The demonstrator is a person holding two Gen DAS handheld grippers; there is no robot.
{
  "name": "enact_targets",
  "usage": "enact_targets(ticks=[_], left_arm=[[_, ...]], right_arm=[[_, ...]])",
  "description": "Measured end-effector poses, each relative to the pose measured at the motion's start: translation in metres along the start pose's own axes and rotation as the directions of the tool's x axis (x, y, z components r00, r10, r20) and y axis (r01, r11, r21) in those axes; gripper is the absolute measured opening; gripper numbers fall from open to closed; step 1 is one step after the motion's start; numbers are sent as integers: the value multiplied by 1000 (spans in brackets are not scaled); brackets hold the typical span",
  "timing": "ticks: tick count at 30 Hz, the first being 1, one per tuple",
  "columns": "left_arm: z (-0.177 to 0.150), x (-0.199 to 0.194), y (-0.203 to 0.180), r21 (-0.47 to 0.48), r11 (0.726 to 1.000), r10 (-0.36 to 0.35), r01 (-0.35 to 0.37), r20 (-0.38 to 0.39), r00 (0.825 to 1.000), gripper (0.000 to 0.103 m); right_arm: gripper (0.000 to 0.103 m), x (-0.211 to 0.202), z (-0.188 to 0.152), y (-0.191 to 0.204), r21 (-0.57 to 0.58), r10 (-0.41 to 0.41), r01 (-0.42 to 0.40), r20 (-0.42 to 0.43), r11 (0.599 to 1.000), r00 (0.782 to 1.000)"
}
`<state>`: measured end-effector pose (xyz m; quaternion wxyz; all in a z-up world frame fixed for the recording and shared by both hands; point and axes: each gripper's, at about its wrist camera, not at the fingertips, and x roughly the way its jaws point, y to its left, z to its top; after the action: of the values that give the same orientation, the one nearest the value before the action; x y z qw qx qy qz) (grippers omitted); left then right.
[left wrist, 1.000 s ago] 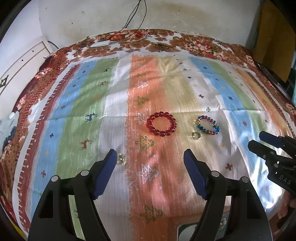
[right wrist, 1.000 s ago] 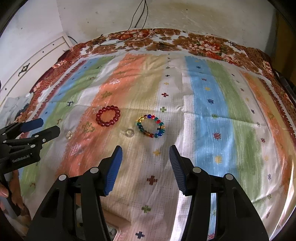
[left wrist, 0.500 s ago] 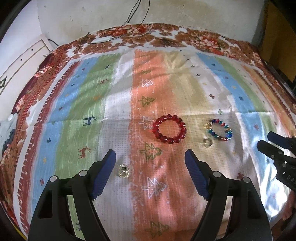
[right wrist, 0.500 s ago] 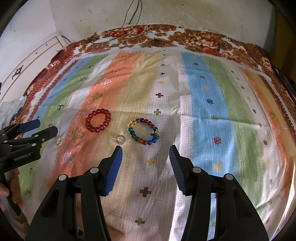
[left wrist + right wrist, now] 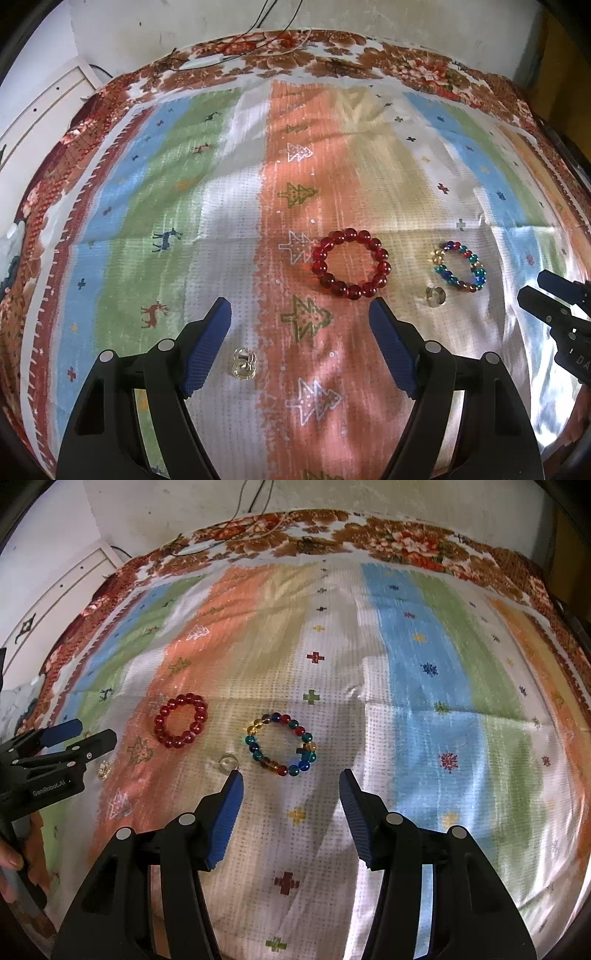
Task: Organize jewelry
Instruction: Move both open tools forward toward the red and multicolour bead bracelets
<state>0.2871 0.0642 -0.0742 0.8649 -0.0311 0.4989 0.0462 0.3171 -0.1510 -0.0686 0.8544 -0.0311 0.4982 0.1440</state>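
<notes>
Red bracelet [image 5: 350, 263] lies just beyond the empty, spread-apart left hand-held gripper [image 5: 301, 308].

We see glossy, translucent glass-like beads on the red bracelet [image 5: 349, 263] and multicoloured bracelet [image 5: 281, 744], a shiny metallic ring [image 5: 434, 295] (finish blurred), and a coarse woven, matt striped bedcover [image 5: 207, 221].

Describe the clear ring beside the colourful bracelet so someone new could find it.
On the striped cloth, find the multicolour bracelet right of the red bracelet. The ring lies just left of its lower edge: small, colourless and glassy, unlike the beads.
</notes>
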Motion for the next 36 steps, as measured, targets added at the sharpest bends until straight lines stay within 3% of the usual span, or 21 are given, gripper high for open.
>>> enact_targets(ticks=[12, 36], left_arm=[[11, 22, 2, -21, 999, -28, 28, -30, 999, 76], [24, 69, -4, 1, 1000, -16, 17, -84, 996, 76]], right_arm=[[54, 23, 7, -3, 6, -13, 14, -31, 1000, 999], [54, 68, 23, -9, 6, -60, 61, -88, 998, 994]])
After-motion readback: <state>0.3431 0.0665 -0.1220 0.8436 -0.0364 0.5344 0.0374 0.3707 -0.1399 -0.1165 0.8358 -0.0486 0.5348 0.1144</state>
